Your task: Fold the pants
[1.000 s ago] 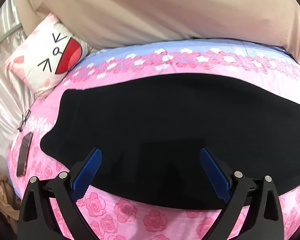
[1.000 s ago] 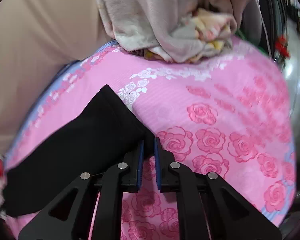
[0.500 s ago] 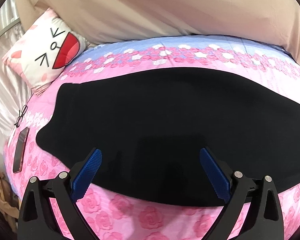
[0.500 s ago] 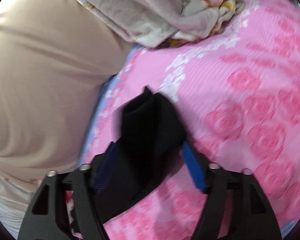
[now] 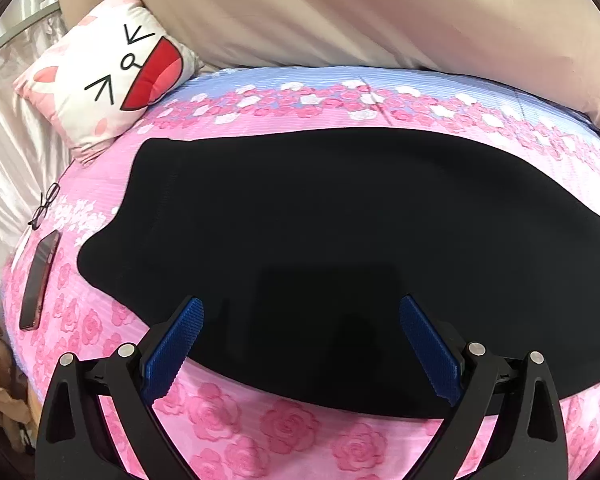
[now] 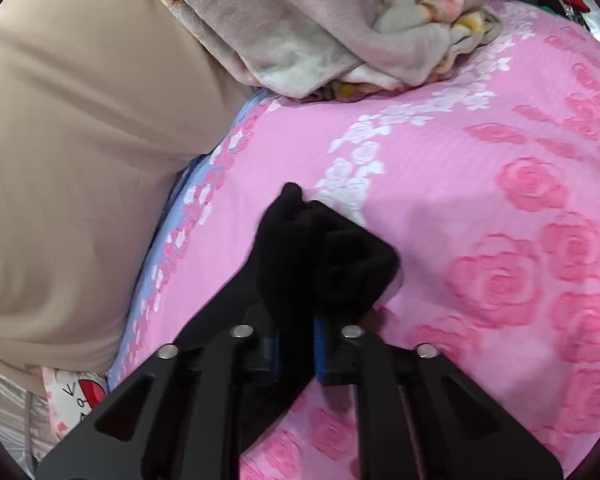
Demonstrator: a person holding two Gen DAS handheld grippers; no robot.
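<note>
Pink rose-print bedding [image 5: 220, 412] carries everything. Nearest, the left gripper [image 5: 300, 344] hovers with jaws spread wide over the near edge of the black pants [image 5: 340, 220], which lie flat across the bedding. The right gripper [image 6: 296, 344] is closing on the bunched cuff. They look soft, limp and light; pinch hems or waistband.

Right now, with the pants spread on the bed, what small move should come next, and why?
Probably lift the right claw: it is closing on a bunched end of the black pants. The left claw is open over the flat fabric, so carrying that end toward it would start the fold.
</note>
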